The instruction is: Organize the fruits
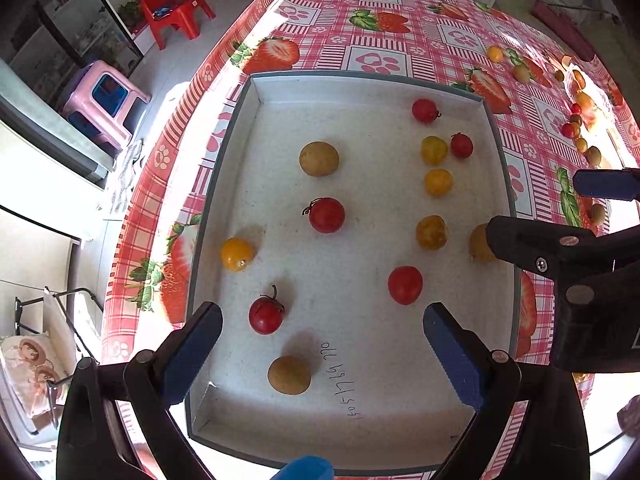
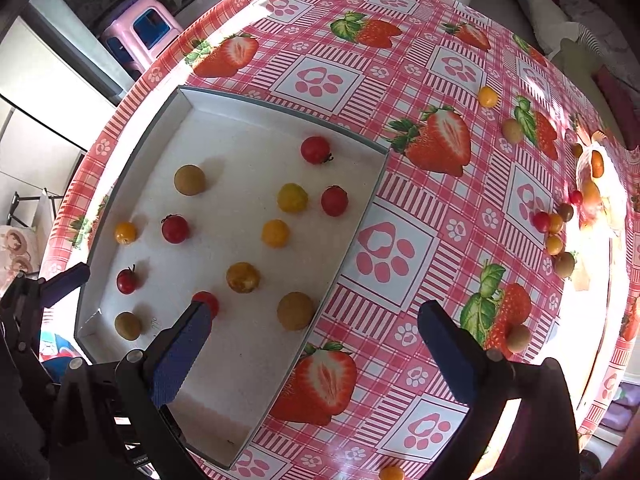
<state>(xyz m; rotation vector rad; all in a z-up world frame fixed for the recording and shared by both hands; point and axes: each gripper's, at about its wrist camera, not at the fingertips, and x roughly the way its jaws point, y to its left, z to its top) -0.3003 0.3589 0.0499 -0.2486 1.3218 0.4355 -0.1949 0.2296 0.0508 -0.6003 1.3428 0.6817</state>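
A shallow white box [image 1: 256, 92] [image 2: 188, 98] lies on the strawberry tablecloth and holds several red, yellow and brown-green small fruits, such as a red tomato [image 1: 327, 215] and a brown fruit [image 1: 319, 159]. My left gripper [image 1: 322, 354] is open and empty above the box's near end. My right gripper [image 2: 314, 346] is open and empty over the box's right edge, above a brown fruit [image 2: 296, 311]; it also shows in the left wrist view [image 1: 560, 204]. More loose fruits [image 2: 556, 224] [image 1: 576, 128] lie at the table's far right.
Single fruits lie on the cloth: a yellow one [image 2: 488, 97], a greenish one [image 2: 512, 130], one near my right finger [image 2: 518, 338]. A pink stool [image 1: 105, 101] and a red chair [image 1: 172, 14] stand on the floor beyond the table's left edge.
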